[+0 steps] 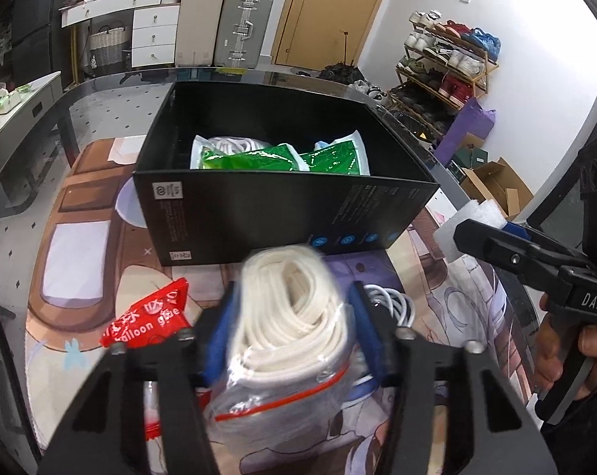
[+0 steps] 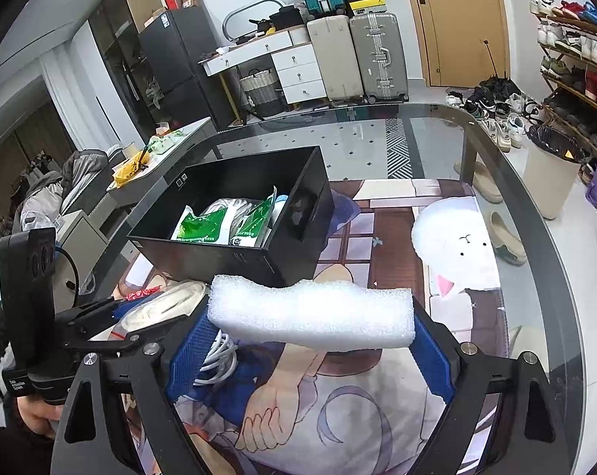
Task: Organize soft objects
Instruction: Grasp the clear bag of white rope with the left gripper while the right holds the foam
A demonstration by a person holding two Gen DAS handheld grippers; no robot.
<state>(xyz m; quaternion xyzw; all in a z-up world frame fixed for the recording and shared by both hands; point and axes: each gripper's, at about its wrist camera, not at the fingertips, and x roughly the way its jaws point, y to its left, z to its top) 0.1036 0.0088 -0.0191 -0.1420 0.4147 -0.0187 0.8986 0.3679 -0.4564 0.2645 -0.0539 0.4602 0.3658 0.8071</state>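
A black open box stands on the table and holds green-and-white packets; it also shows in the right wrist view. My left gripper is shut on a clear zip bag of coiled white rope, held just in front of the box. My right gripper is shut on a white foam block, held above the mat to the right of the box. The foam block and the right gripper show at the right of the left wrist view.
A red balloon packet lies left of my left gripper. A coiled white cable lies on the printed mat. The glass table edge curves on the right. Suitcases, a shoe rack and a bin stand beyond.
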